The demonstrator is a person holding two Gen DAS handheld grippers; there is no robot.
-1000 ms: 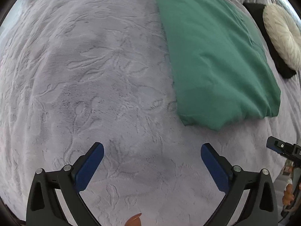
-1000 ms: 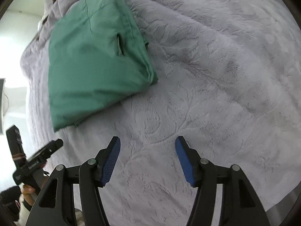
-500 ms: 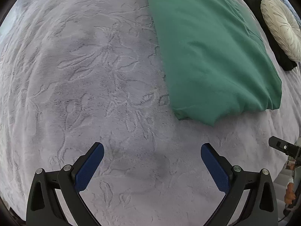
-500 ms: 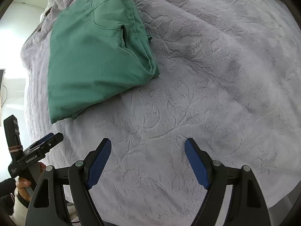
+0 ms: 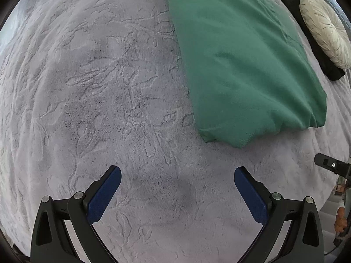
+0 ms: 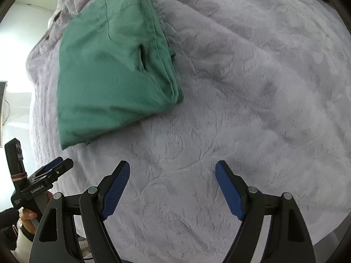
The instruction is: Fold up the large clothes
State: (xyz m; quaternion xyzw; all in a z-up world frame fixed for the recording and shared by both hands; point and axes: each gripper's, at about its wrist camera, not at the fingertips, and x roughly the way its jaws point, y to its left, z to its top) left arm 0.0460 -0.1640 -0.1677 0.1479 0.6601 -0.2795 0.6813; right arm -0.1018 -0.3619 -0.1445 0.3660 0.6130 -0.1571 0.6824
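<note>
A green garment point(image 5: 243, 59) lies folded into a thick rectangle on the grey embossed bedspread point(image 5: 105, 92). In the right wrist view it point(image 6: 109, 76) sits at the upper left, a pocket slit showing near its stacked right edge. My left gripper point(image 5: 177, 175) is open and empty, above the bedspread, below and left of the garment's near corner. My right gripper point(image 6: 172, 171) is open and empty, over bare bedspread below the garment. The left gripper also shows at the lower left of the right wrist view point(image 6: 52, 166).
A round cream cushion point(image 5: 324, 30) rests on a black item point(image 5: 311, 41) at the far right of the bed. The bed's edge point(image 6: 37, 144) falls away at the left of the right wrist view. The right gripper's tip point(image 5: 331, 165) shows at the right edge.
Both grippers have drawn back slightly from the folded garment. The right gripper's fingers opened wider. The garment has stayed in place.
</note>
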